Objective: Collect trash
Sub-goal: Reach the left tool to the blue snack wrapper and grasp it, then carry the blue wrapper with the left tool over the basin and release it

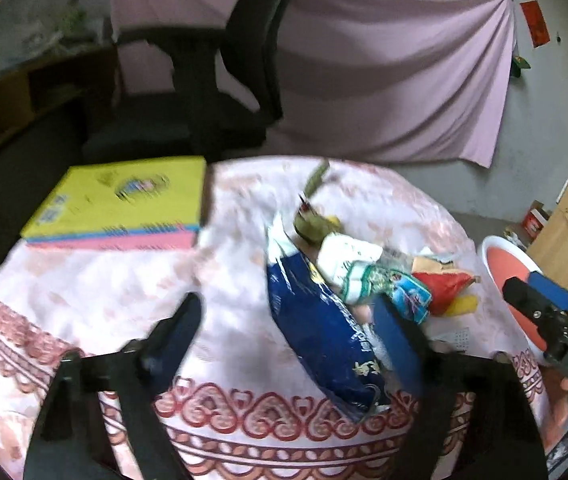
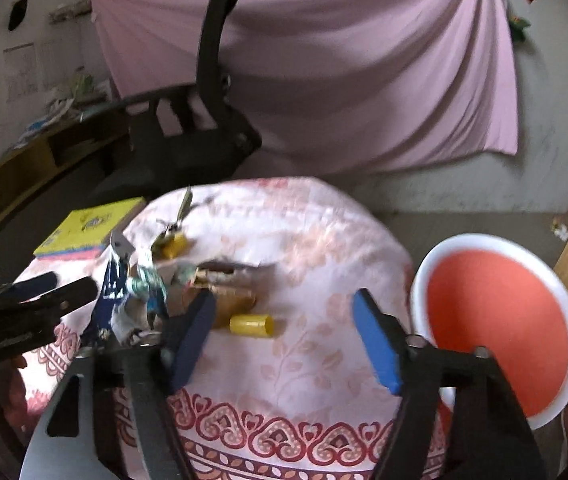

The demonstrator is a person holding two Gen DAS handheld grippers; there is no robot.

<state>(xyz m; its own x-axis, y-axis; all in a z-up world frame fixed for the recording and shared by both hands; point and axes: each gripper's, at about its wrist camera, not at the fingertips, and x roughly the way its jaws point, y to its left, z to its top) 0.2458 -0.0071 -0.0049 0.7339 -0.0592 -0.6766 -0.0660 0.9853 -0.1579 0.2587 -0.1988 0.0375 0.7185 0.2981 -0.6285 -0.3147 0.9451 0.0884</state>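
Note:
A pile of trash lies on the round table with the pink patterned cloth [image 1: 123,296]: a large blue bag [image 1: 316,320], a white and green wrapper [image 1: 348,264], a red wrapper [image 1: 444,284] and green scraps [image 1: 312,220]. My left gripper [image 1: 284,320] is open, with the blue bag between its fingers. My right gripper [image 2: 284,336] is open and empty above the cloth [image 2: 308,240], near a yellow tube [image 2: 251,326] and brown scraps [image 2: 235,272]. The blue bag [image 2: 111,288] also shows in the right wrist view. The right gripper [image 1: 540,300] shows at the right edge of the left wrist view.
A yellow and pink box [image 1: 123,204] sits at the table's far left. A white bin with a red inside [image 2: 496,332] stands at the table's right side. A black office chair [image 1: 211,92] stands behind the table, before a pink curtain [image 1: 384,72].

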